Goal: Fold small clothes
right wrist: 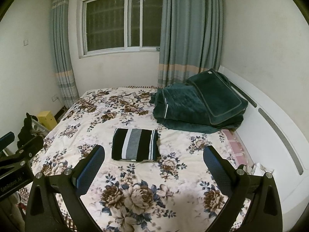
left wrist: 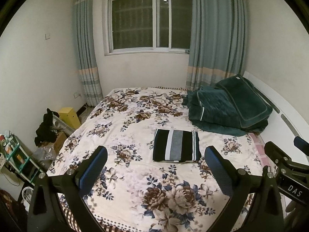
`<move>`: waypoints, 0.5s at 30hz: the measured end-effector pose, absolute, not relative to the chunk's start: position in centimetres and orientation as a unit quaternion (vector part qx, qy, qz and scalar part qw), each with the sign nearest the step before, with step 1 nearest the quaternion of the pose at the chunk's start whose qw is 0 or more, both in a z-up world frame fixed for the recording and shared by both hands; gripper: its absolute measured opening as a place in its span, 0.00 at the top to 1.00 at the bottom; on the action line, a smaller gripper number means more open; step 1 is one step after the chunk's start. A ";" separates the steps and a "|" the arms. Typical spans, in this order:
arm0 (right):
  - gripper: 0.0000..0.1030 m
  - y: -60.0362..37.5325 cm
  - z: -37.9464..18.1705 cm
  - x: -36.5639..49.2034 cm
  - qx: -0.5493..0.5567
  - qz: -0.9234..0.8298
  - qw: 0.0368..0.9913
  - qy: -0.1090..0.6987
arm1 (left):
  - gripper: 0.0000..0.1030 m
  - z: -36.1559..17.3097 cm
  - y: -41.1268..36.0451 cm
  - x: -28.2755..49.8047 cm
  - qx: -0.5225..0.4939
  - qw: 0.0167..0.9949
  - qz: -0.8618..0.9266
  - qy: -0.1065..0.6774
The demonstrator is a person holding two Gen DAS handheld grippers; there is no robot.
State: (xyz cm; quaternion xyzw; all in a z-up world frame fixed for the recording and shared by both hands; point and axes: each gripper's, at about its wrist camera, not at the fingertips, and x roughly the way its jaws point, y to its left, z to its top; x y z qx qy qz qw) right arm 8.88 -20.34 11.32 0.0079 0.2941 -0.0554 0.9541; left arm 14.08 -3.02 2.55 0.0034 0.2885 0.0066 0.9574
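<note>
A small striped garment (left wrist: 176, 145), black, white and grey, lies folded into a neat rectangle on the floral bedspread (left wrist: 123, 127); it also shows in the right wrist view (right wrist: 135, 144). My left gripper (left wrist: 155, 154) is open and empty, held above the bed short of the garment. My right gripper (right wrist: 153, 153) is open and empty too, likewise short of the garment. The right gripper's body (left wrist: 285, 164) shows at the right edge of the left wrist view. The left gripper's body (right wrist: 17, 154) shows at the left edge of the right wrist view.
A folded dark green quilt with a pillow (left wrist: 229, 108) lies at the bed's far right by the white headboard (right wrist: 270, 127). A pink cloth (right wrist: 235, 147) lies near the headboard. Left of the bed stand a yellow box (left wrist: 69, 117), dark clothes (left wrist: 45, 129) and a cluttered shelf (left wrist: 13, 154). A curtained window (left wrist: 148, 21) is behind.
</note>
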 end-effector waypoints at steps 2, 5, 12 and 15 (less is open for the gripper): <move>0.00 -20.0 11.2 8.8 0.007 -0.055 0.955 0.293 | 0.00 2.6 -3.0 14.0 0.004 0.958 0.008 0.288; 0.00 -20.0 11.1 9.0 0.007 -0.054 0.954 0.294 | 0.00 2.7 -2.8 14.0 0.003 0.958 0.009 0.287; 0.00 -19.8 11.1 8.9 0.007 -0.054 0.954 0.294 | 0.00 2.7 -2.9 14.0 0.003 0.958 0.010 0.287; 0.00 -19.8 11.0 8.8 0.008 -0.055 0.954 0.293 | 0.00 2.7 -2.9 14.0 0.004 0.958 0.010 0.288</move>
